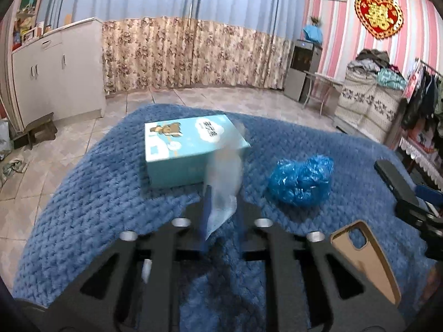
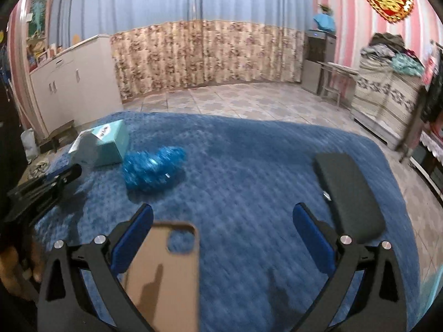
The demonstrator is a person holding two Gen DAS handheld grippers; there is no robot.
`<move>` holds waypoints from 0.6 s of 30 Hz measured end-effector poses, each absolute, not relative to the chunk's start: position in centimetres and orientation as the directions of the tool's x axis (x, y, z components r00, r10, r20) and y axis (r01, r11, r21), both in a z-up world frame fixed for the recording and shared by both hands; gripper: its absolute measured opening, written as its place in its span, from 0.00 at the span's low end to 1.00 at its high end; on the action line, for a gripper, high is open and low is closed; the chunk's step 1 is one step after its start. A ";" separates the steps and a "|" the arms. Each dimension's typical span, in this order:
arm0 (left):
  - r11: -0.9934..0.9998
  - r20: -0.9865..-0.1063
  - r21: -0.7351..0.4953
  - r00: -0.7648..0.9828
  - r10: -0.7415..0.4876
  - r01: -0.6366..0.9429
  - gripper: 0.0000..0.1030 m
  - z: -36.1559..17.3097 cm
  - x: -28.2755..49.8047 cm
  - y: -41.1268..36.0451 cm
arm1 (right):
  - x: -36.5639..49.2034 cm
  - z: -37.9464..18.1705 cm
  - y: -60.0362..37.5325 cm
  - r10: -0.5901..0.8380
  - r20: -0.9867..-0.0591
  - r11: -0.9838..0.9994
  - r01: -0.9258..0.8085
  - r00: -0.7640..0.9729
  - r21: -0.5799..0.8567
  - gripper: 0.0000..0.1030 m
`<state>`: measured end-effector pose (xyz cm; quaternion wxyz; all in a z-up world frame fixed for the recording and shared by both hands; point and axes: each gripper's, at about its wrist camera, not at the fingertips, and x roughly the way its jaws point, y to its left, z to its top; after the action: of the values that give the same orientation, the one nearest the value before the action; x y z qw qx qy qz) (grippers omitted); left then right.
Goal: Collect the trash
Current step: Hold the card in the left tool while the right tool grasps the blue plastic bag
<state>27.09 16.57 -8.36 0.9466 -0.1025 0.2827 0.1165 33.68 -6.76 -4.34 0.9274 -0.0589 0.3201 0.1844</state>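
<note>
Your crumpled translucent plastic wrapper (image 1: 221,182), pale and blurred, stands upright, pinched at its lower end, at 12 o'clock from the left wrist camera. The scrunched shiny blue plastic bag (image 1: 301,181) lies on the knitted cover at 2 o'clock, apart from it.

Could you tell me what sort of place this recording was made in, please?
Probably a bedroom in a home: a blue knitted blanket covers what looks like a bed, long curtains hang behind, and clothes are piled on a cabinet.
</note>
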 end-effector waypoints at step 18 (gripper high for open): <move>0.938 -0.508 -0.159 0.840 0.190 -0.309 0.08 -8.0 25.8 17.5 | 39.3 -7.5 3.4 0.416 -0.712 0.820 -0.572 0.565 0.025 0.48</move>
<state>25.81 17.49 -8.05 0.9519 -0.1182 0.2504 0.1310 39.34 3.38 -7.53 0.8785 -0.1045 0.3719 0.2811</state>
